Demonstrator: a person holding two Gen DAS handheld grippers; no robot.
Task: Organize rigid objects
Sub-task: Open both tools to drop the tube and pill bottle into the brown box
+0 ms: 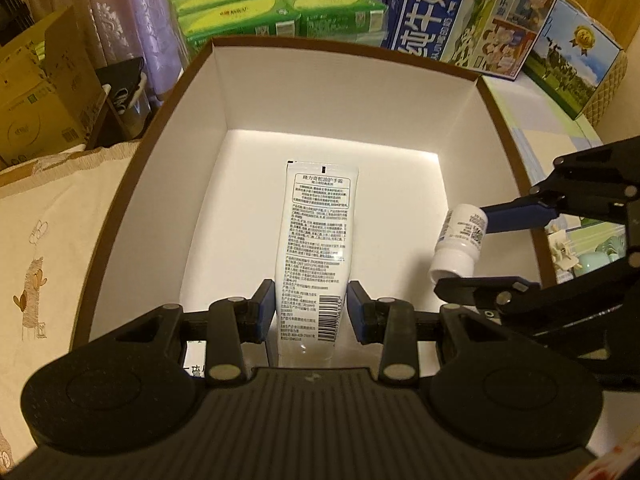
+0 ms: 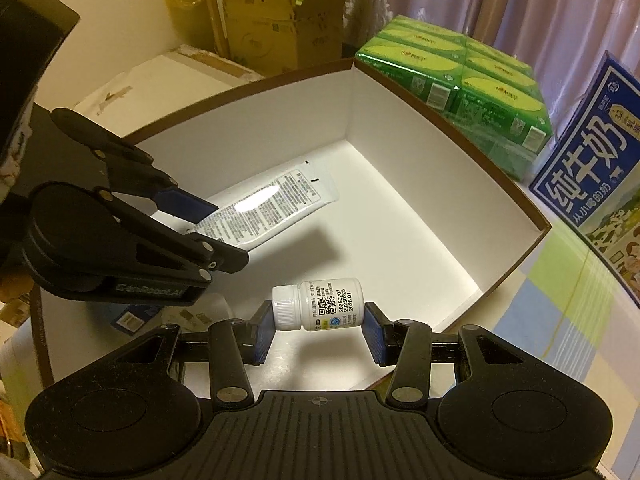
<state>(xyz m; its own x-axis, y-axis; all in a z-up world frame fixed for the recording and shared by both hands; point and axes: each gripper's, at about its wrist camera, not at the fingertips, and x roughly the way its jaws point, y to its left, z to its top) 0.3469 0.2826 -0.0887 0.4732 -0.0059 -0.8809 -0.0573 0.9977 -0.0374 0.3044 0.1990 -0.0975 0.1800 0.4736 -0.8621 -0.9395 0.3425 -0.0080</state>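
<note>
A white tube with black print hangs cap-end toward me between the pads of my left gripper, which is shut on it. The tube reaches down into a white box with a brown rim. My right gripper comes in from the right over the box's right wall. It is shut on a small white pill bottle. In the right wrist view the bottle lies sideways between the pads of the right gripper above the box. The left gripper holds the tube at the left.
Green tissue packs and a blue milk carton stand behind the box. Brown cardboard boxes sit at the far left beyond an embroidered tablecloth. A small blue package lies under the left gripper.
</note>
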